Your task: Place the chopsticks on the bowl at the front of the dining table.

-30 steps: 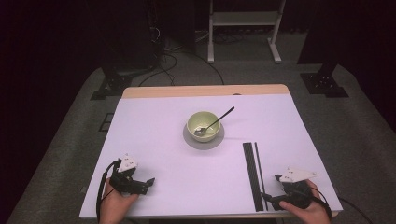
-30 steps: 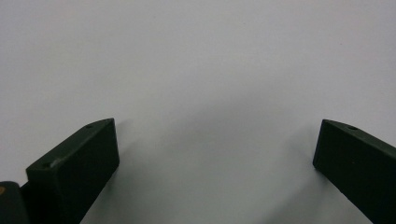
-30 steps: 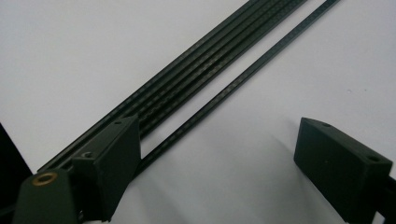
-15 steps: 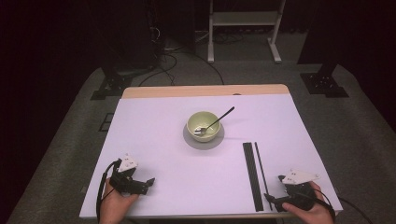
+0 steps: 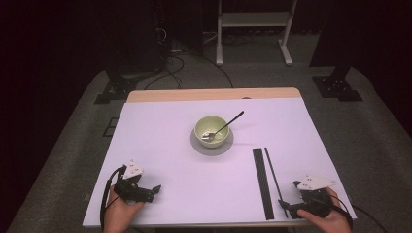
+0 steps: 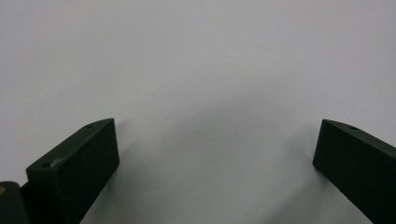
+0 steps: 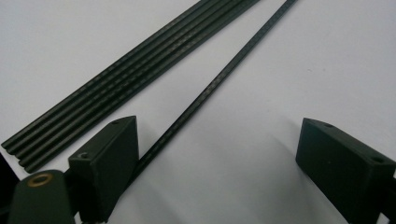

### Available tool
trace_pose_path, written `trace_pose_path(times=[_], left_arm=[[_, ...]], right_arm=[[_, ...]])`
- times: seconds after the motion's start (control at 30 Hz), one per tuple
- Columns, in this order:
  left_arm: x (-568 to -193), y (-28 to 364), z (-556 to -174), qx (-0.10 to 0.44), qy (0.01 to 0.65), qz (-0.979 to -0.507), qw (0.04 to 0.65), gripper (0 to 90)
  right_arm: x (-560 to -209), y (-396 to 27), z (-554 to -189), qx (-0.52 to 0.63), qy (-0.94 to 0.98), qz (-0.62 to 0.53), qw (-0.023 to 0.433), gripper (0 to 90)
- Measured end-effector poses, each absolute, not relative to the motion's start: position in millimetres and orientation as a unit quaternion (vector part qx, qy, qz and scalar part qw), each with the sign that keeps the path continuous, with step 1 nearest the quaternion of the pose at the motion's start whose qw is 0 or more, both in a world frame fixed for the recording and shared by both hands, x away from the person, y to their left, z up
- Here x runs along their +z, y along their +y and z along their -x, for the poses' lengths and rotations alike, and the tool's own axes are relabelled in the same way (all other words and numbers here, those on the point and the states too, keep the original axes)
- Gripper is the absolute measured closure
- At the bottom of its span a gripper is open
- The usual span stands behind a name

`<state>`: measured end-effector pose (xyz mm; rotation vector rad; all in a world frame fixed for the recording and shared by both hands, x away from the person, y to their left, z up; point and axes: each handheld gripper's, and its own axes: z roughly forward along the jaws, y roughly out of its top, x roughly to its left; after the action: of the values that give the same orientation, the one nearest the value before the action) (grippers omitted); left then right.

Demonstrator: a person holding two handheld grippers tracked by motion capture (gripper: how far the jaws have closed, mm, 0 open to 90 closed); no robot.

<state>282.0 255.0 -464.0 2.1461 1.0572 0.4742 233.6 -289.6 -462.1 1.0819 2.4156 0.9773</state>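
White tabletop (image 5: 170,141) (no writing): right claw (image 7: 217,154) spread astride single black rod (image 7: 219,79); left claw (image 6: 217,149) spread.

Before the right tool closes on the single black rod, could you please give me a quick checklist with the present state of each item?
1. Right tool open: ok.
2. Single rod between its jaws: ok, though it lies hard against the left jaw, off centre.
3. Single rod apart from the bundle of rods: ok.
4. Left tool open, over bare table: ok.
5. Bowl with spoon away from both tools: ok.
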Motion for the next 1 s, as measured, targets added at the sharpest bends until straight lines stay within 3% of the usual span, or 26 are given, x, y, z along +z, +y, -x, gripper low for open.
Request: trace_pose_path(times=[1.0], left_arm=[[-464,255,-282,0.182,0.407,-0.826,0.344,0.0]], right_arm=[[-460,-316,-243,0.326,0.837,-0.405,0.172,11.8]])
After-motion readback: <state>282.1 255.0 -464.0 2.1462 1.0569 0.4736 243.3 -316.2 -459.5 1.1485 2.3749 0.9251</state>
